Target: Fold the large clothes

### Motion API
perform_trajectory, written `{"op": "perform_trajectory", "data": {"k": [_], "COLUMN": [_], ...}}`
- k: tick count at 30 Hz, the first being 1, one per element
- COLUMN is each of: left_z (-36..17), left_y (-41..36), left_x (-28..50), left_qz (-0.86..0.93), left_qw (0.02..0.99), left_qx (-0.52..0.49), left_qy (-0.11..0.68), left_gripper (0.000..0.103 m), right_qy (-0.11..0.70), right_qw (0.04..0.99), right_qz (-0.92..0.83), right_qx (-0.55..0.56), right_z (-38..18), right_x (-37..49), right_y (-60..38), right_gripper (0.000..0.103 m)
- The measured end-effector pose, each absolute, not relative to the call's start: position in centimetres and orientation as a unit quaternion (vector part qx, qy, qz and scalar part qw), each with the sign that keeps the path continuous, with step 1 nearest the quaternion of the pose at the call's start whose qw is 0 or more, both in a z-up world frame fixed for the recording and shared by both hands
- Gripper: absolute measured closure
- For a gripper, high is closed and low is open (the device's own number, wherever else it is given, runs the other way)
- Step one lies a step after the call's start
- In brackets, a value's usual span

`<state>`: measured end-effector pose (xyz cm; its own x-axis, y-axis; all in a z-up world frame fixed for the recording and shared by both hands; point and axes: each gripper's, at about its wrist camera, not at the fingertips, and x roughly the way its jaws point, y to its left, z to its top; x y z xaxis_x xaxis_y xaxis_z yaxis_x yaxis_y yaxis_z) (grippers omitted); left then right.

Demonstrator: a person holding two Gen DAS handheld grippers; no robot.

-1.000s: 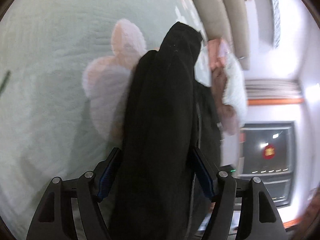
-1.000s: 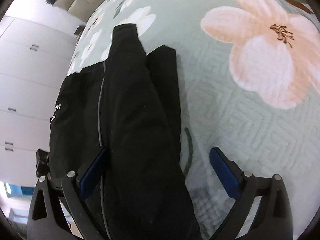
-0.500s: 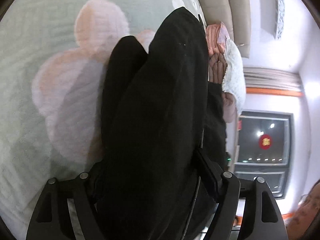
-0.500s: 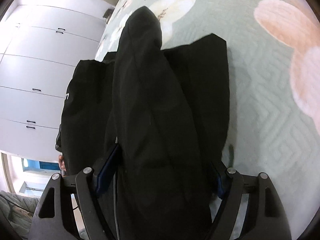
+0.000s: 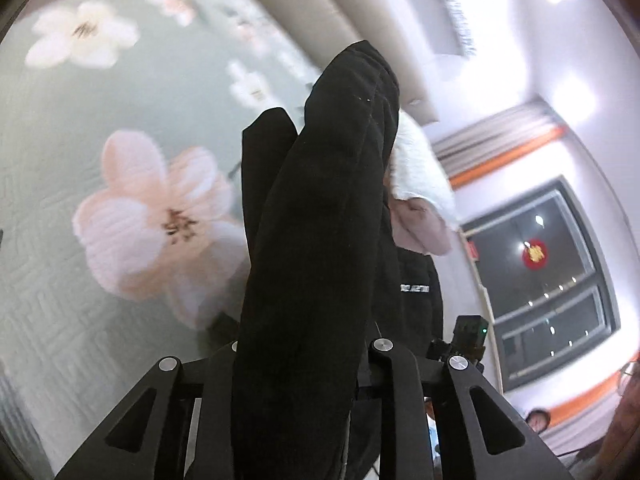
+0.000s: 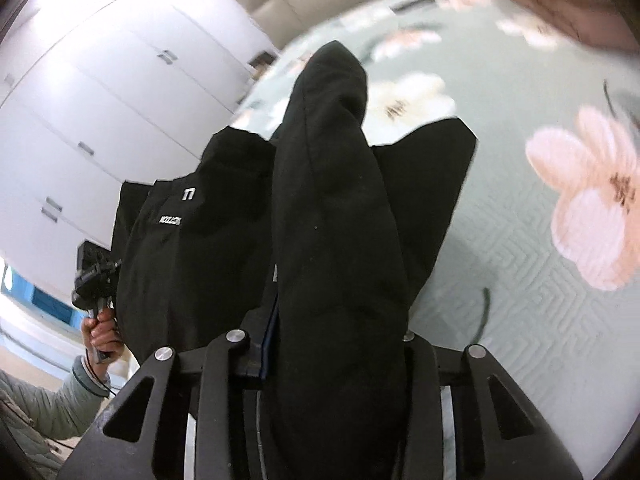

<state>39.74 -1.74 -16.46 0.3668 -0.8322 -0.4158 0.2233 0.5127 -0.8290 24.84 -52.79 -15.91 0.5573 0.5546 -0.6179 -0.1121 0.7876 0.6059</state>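
A large black garment [image 5: 320, 208] with small white lettering lies on a pale green floral bedspread [image 5: 80, 184]. My left gripper [image 5: 304, 352] is shut on a thick fold of it, lifted off the bed. In the right wrist view my right gripper [image 6: 336, 344] is shut on another thick fold of the same black garment [image 6: 332, 208], also raised. The cloth hides the fingertips of both. The other hand-held gripper [image 6: 94, 276] shows at the left of the right wrist view.
Pink and white clothes [image 5: 420, 200] are piled on the bed beyond the garment. A beige padded headboard [image 5: 320, 12] stands at the far end. White wardrobe doors [image 6: 100, 100] are on one side, a dark window [image 5: 552, 280] on the other.
Both grippers closed on the black garment and lifted it off the bedspread. Both views tilted up, so the room now shows behind the cloth.
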Motion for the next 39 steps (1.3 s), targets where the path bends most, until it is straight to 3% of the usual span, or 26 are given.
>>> {"op": "perform_trajectory", "data": {"k": [8, 15, 19, 23, 25, 28, 29, 32, 36, 39], "left_z": [-10.1, -8.4, -13.1, -21.6, -25.8, -29.4, -29.1, -24.7, -16.1, -12.0], "left_y": [6.4, 10.8, 12.5, 13.7, 15.7, 20.0, 21.0, 22.1, 18.9, 15.3], "left_x": [29.2, 18.8, 15.9, 16.9, 17.7, 17.3, 16.9, 16.2, 15.3, 14.2], "left_qz": [-0.396, -0.374, -0.329, -0.254, -0.219, -0.22, -0.217, -0.193, -0.143, -0.164], "left_qw": [0.776, 0.775, 0.761, 0.732, 0.715, 0.657, 0.656, 0.723, 0.825, 0.854], "left_qx": [-0.328, -0.333, -0.339, -0.348, -0.372, -0.474, -0.479, -0.393, -0.195, -0.132], "left_qy": [0.366, 0.385, 0.444, 0.528, 0.551, 0.544, 0.541, 0.535, 0.511, 0.475], "left_gripper": [0.078, 0.078, 0.077, 0.073, 0.057, 0.05, 0.05, 0.05, 0.05, 0.05], "right_qy": [0.361, 0.376, 0.422, 0.495, 0.523, 0.524, 0.513, 0.505, 0.498, 0.475], "right_qw": [0.88, 0.871, 0.851, 0.816, 0.809, 0.748, 0.733, 0.752, 0.811, 0.849], "right_qz": [0.226, 0.227, 0.215, 0.168, 0.1, 0.084, 0.077, 0.045, -0.004, 0.0], "right_qx": [0.207, 0.219, 0.225, 0.247, 0.247, 0.4, 0.44, 0.422, 0.307, 0.23], "right_z": [-10.5, -8.7, -10.7, -17.4, -20.7, -24.7, -25.2, -23.2, -16.8, -12.2], "right_x": [21.4, 19.0, 19.3, 22.2, 22.8, 21.9, 20.9, 19.3, 19.1, 18.8], "right_y": [-49.6, -50.2, -49.6, -49.8, -50.9, -55.3, -56.8, -58.0, -55.9, -51.4], "right_gripper": [0.067, 0.067, 0.067, 0.064, 0.045, 0.043, 0.043, 0.039, 0.039, 0.028]}}
